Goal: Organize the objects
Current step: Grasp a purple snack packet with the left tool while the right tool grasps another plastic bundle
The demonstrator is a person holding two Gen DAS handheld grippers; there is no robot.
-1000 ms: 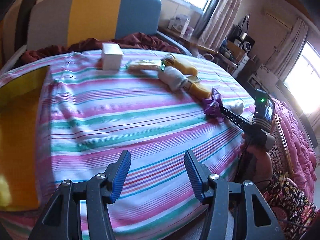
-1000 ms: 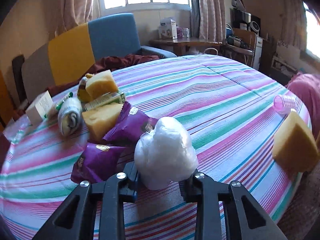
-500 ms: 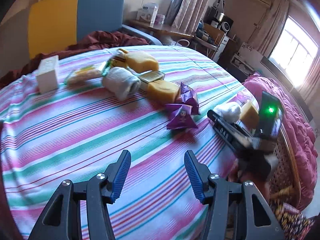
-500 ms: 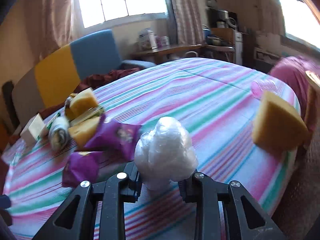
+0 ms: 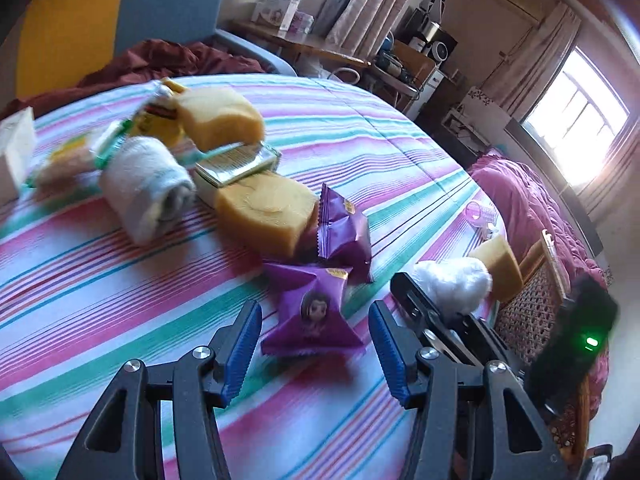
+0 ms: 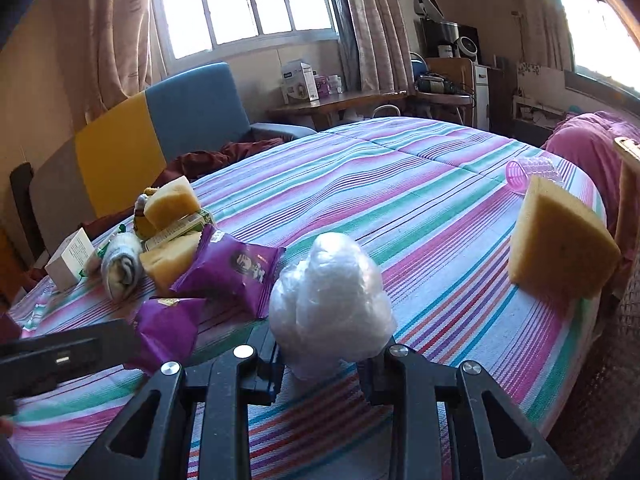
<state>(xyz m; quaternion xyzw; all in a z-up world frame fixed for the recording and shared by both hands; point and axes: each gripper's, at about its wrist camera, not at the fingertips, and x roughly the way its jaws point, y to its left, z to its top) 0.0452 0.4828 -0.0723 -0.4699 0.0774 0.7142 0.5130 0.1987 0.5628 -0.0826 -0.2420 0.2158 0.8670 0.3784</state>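
Note:
My left gripper (image 5: 314, 344) stands open, its blue pads on either side of the near end of a purple snack packet (image 5: 312, 312) lying on the striped cloth (image 5: 100, 288); the pads do not touch it. A second purple packet (image 5: 344, 232) leans just behind. My right gripper (image 6: 328, 360) is shut on a crumpled white plastic bag (image 6: 330, 292), held just above the cloth. In the left wrist view that bag (image 5: 452, 284) and the right gripper (image 5: 436, 312) sit close to the right of my left fingers.
Behind the packets lie two yellow sponges (image 5: 266, 212) (image 5: 220, 118), a rolled white towel (image 5: 144, 188), a flat green-and-white box (image 5: 236, 160) and a white carton (image 5: 14, 148). Near the right edge are another sponge (image 6: 560, 248) and a pink roller (image 6: 530, 170). A wicker chair (image 5: 528, 308) stands beyond.
My left gripper swept right across the striped cloth and down to the purple packet, still open. The right gripper stayed put with the bag, rolling slightly.

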